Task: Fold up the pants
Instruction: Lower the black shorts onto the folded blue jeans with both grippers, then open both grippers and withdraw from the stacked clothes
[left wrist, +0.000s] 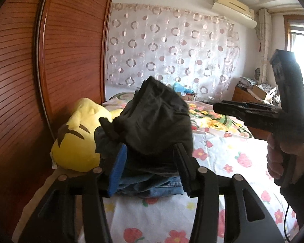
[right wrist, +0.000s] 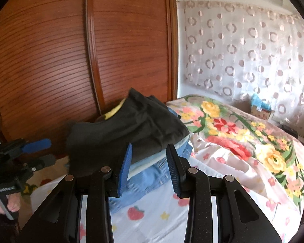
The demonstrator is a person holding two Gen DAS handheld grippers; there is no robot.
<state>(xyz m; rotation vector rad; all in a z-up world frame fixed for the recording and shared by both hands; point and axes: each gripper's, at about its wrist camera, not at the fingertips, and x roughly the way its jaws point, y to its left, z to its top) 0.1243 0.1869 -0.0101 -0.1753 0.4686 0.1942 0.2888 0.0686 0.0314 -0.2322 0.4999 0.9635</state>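
Observation:
Folded black pants (left wrist: 156, 117) (right wrist: 131, 127) lie on top of a stack with blue jeans (left wrist: 158, 186) (right wrist: 150, 178) and a pale garment, on the bed. My left gripper (left wrist: 152, 170) points at the stack from close by; its jaws stand apart and frame the pile. In the right wrist view the left gripper (right wrist: 42, 152) sits left of the pants with nothing between its pads. My right gripper (right wrist: 150, 168) is open just short of the stack's near right corner. In the left wrist view the right gripper (left wrist: 216, 106) hovers to the right, held by a hand.
A yellow plush toy (left wrist: 79, 145) lies behind the stack against the wooden wardrobe doors (left wrist: 50, 60). The strawberry-print sheet (left wrist: 223, 158) covers the bed, with a floral blanket (right wrist: 233, 133) bunched to the right. Boxes (right wrist: 261, 111) sit by the curtain.

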